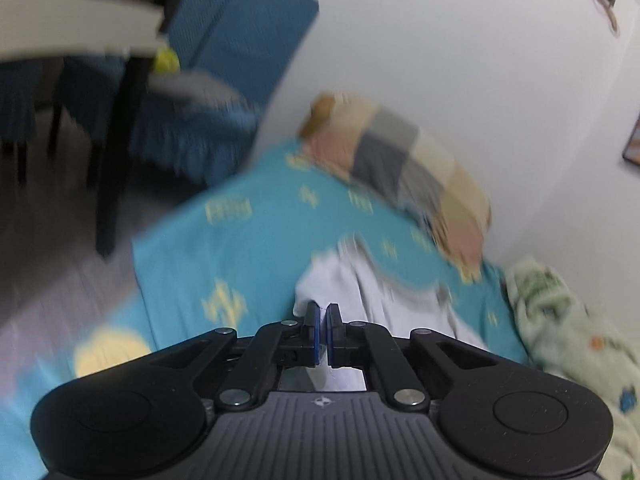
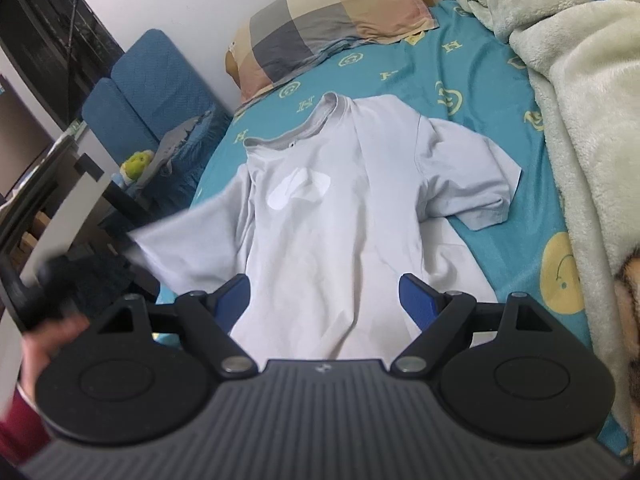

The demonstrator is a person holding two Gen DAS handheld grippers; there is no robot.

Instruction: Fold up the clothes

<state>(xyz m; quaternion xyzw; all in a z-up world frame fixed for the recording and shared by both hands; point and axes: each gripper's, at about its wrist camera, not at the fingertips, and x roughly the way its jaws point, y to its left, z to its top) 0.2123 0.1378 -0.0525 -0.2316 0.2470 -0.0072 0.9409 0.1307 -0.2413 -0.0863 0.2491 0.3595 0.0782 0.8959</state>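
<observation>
On the teal sheet (image 2: 472, 60), just below the checked pillow (image 2: 332, 20), the pale T-shirt (image 2: 340, 208) lies face up, collar toward the pillow, hem toward the cameras. Landmark = pillow for everything below.

Left gripper (image 1: 323, 334): jaws nearly together, pinching a bit of the shirt's fabric between the blue pads. The view is blurred, but white cloth runs from the jaws away toward the pillow. In the right wrist view the sleeve on the side away from the blanket (image 2: 188, 240) is lifted off the sheet and smeared, with a dark gripper shape and a hand (image 2: 52, 344) below it. My read: that sleeve is what's pinched, and it's held high so it can be carried across the body for the first fold.

Right gripper (image 2: 324, 300): jaws wide, nothing between the pads. It hangs over the hem end, the far end from the pillow, centred on the shirt. Probably parked there to pin or take the hem once the sleeve is over.

Other sleeve (image 2: 472, 184) lies flat and spread, on the side toward the fleece blanket (image 2: 572, 92), which runs along the bed edge from beside the pillow.

Stage: early, no fold laid yet.

Risk: pinch looks small, so thin cloth could slip, and a pull could drag the body off square to the pillow.
</observation>
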